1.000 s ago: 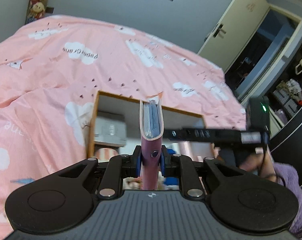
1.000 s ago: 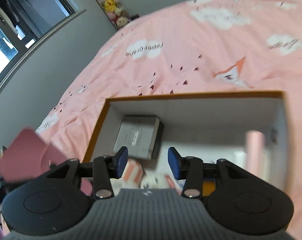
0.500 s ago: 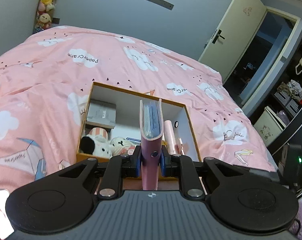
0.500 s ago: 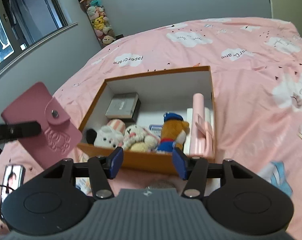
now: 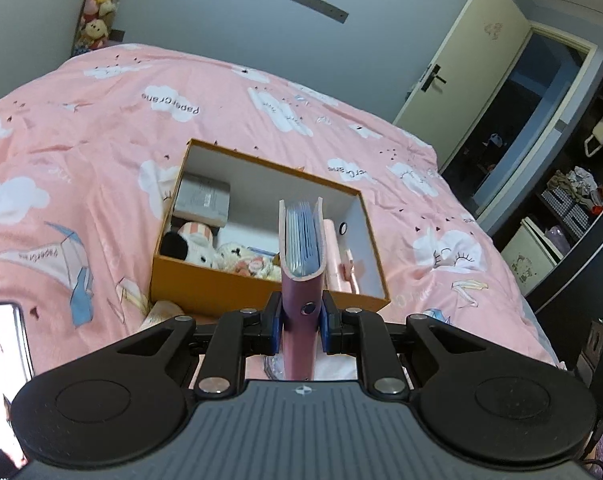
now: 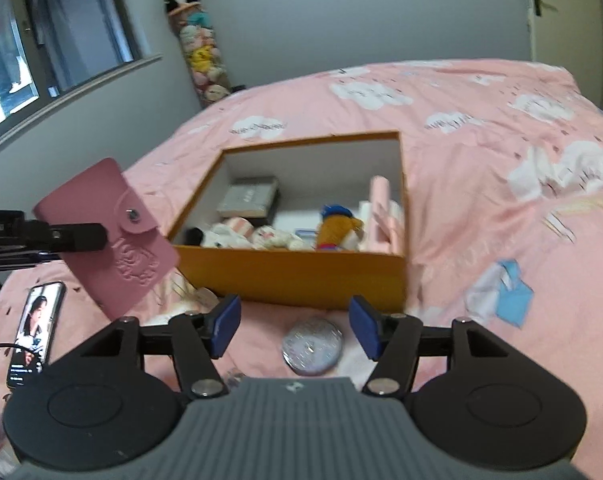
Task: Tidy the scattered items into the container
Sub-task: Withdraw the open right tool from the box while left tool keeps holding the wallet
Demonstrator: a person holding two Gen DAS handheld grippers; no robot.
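Observation:
My left gripper is shut on a pink card holder, held upright with its blue sleeves showing. The same pink card holder hangs in the air left of the box in the right wrist view. The orange box lies on the pink bed, holding a grey case, plush toys and a pink item. My right gripper is empty, its jaws opening, just before the orange box. A round glittery compact lies on the bedspread below the right gripper's fingers.
A phone with a lit screen lies on the bed at the left, also at the left edge as the phone. A small pale item sits by the box's front left corner. A door and dark shelves stand right of the bed.
Both grippers have drawn back from over the box toward the bed's near edge. The right jaws have spread wider. The compact and phone have come into view.

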